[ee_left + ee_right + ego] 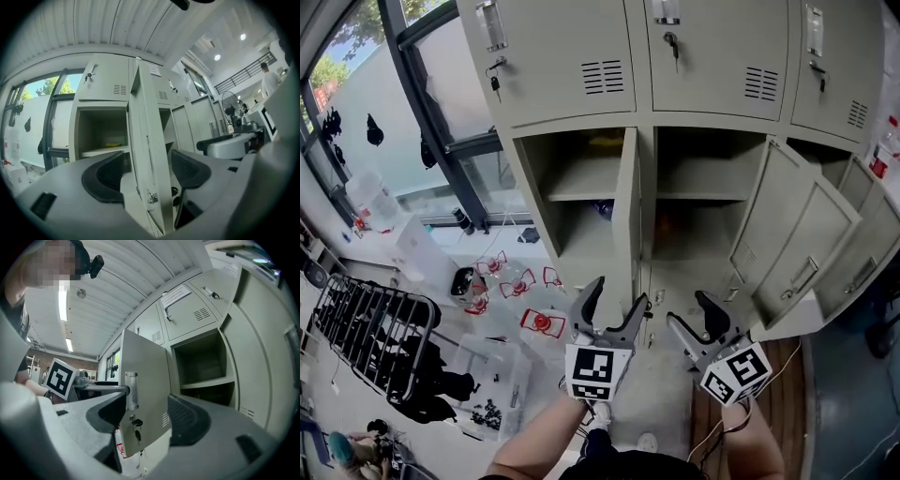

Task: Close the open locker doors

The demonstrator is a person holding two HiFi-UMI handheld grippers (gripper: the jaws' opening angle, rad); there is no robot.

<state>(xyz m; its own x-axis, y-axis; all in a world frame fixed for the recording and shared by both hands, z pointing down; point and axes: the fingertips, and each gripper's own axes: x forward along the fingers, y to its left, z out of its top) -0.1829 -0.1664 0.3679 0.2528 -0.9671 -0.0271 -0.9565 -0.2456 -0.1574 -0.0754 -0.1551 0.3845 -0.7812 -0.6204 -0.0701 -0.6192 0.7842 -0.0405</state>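
- The left gripper (147, 164) is released. Its black ribbed pads (110, 176) stand wide apart and press on nothing.
- The pale grey metal locker door (149, 140) rises between those pads, swung out and seen edge-on. It seems to stand just beyond the tips rather than touching them, though the wide lens makes that hard to judge.
- The right gripper (147, 405) is also released and holds nothing. The outer face of that same door fills the gap between its jaws, with a small key (136, 425) hanging from the lock.
- In the head view the two grippers sit side by side below the lockers. The left one faces the door's free edge, and the right one is just to its right.
- Left of the door is an open compartment with a shelf (581, 195).
- Further right, two more grey doors (797, 239) hang open.
- The upper row of lockers (572, 56) is shut.
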